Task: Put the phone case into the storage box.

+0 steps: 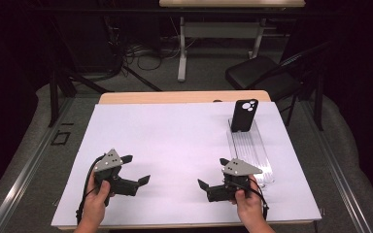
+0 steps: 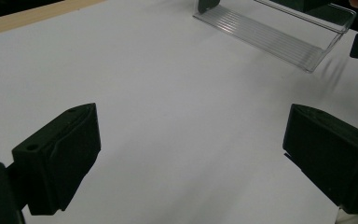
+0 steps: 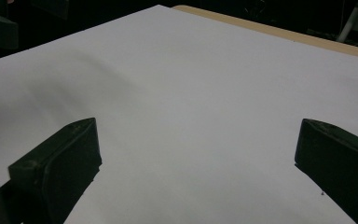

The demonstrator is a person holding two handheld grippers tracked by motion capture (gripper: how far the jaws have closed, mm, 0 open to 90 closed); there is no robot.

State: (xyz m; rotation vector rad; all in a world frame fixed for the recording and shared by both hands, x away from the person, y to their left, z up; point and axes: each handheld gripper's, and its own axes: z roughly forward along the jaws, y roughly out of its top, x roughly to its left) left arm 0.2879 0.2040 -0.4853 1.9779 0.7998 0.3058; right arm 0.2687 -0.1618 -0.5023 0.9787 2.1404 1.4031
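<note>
A black phone (image 1: 244, 115) stands upright at the far end of a clear ribbed plastic tray (image 1: 252, 150) on the right side of the white sheet. My left gripper (image 1: 136, 169) rests low at the near left, pointing right, with its jaws wide apart and nothing between them. My right gripper (image 1: 212, 173) sits near the tray's front end, pointing left, and is also open and empty. In the left gripper view the gripper (image 2: 191, 154) faces bare sheet, with the tray (image 2: 279, 35) farther off. In the right gripper view the gripper (image 3: 196, 158) spans plain white sheet.
The white sheet (image 1: 175, 145) covers most of the wooden table (image 1: 184, 97). A black chair (image 1: 267, 75) and another table's legs stand beyond the far edge, with cables on the floor. A metal rail runs along each side.
</note>
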